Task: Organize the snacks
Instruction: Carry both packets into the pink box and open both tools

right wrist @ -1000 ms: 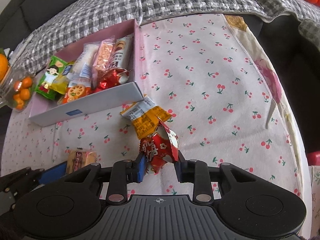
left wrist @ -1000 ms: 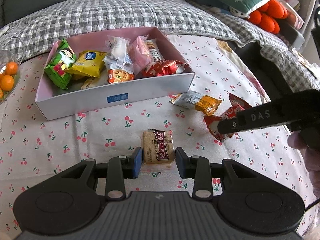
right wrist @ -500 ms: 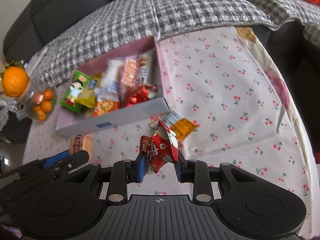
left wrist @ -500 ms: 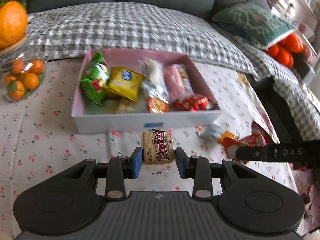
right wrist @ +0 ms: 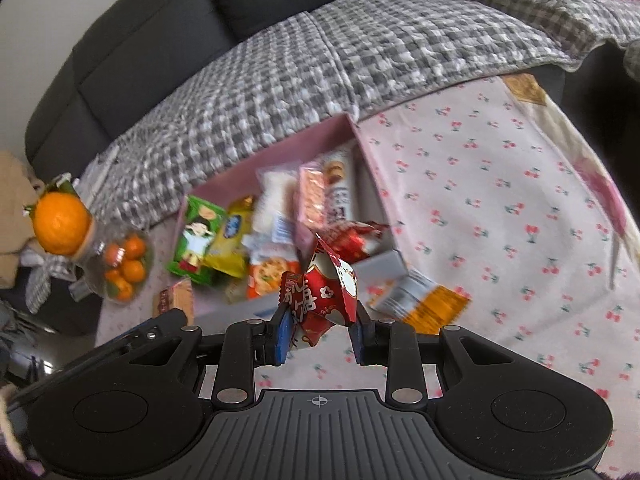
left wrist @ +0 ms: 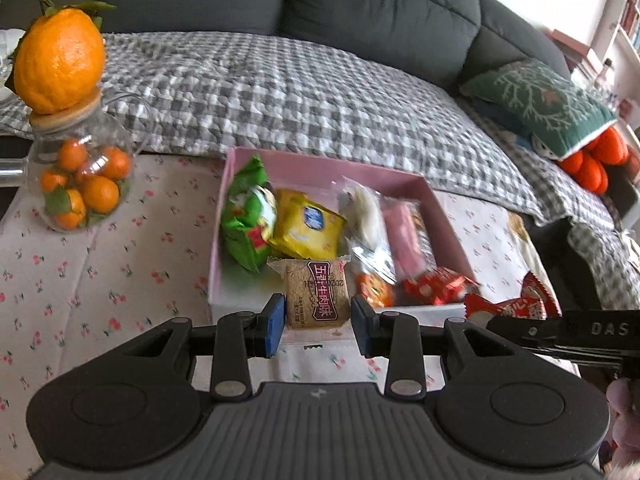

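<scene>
My left gripper (left wrist: 318, 326) is shut on a tan biscuit packet (left wrist: 316, 294) with a red label and holds it above the near wall of the pink snack box (left wrist: 320, 168). My right gripper (right wrist: 320, 338) is shut on a red and white snack packet (right wrist: 324, 298), lifted in front of the box (right wrist: 304, 144). The box holds several snacks: a green bag (left wrist: 248, 220), a yellow packet (left wrist: 306, 230), a pink packet (left wrist: 406, 236). An orange and white packet (right wrist: 420, 300) lies on the cloth right of the box. The right gripper's packet shows at the right in the left wrist view (left wrist: 508, 308).
A glass jar of small oranges (left wrist: 80, 184) with a large orange (left wrist: 58, 64) on its lid stands left of the box. A cherry-print cloth (right wrist: 500, 208) covers the table. A sofa with a checked blanket (left wrist: 300, 92) lies behind.
Both grippers have risen and moved toward the box, each with its packet. The biscuit packet has left the cloth and is now over the box's near wall.
</scene>
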The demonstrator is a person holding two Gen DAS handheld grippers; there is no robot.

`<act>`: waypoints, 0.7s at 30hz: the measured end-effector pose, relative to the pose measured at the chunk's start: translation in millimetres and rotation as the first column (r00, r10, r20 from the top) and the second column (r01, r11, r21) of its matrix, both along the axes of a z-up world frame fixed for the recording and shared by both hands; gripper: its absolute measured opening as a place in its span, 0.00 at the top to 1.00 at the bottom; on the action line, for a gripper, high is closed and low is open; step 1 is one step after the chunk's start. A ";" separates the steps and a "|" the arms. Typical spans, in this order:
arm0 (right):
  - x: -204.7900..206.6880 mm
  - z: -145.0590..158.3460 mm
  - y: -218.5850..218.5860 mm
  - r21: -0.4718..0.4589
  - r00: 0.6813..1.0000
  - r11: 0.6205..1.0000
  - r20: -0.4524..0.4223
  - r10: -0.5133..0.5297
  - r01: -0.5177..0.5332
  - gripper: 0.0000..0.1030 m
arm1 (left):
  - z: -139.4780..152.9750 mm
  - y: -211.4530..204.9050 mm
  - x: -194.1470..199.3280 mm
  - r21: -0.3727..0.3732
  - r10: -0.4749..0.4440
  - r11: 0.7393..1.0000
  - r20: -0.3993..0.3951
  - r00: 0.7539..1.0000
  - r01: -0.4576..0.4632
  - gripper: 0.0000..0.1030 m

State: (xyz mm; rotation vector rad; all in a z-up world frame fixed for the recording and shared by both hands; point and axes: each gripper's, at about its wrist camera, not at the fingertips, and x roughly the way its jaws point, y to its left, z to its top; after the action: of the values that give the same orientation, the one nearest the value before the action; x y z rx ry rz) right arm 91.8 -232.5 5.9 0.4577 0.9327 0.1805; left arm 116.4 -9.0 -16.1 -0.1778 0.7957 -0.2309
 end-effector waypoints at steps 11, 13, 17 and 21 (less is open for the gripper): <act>24.9 -10.0 15.8 0.036 0.999 0.999 0.028 -0.033 0.032 0.73 | -9.7 -0.4 18.9 -0.022 0.019 1.000 -0.013 1.000 -0.019 0.68; 27.3 -11.5 14.7 0.055 0.998 0.998 0.040 -0.040 0.038 0.73 | -11.3 -0.3 20.7 -0.028 0.020 0.999 -0.015 1.000 -0.021 0.68; 31.8 -13.0 15.2 0.074 0.998 0.997 0.050 -0.036 0.033 0.73 | -13.2 1.5 23.8 -0.029 0.024 0.999 -0.016 1.000 -0.024 0.68; 35.0 -13.0 17.9 0.084 0.997 0.996 0.075 -0.010 0.004 0.68 | -11.8 3.5 24.1 -0.035 0.043 0.998 -0.002 0.999 -0.043 0.50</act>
State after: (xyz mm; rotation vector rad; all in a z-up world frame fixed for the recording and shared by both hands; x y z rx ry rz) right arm 126.8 -214.6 -7.1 0.5279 0.8514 0.2299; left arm 140.4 -5.5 -27.9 -0.2275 0.7889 -0.2045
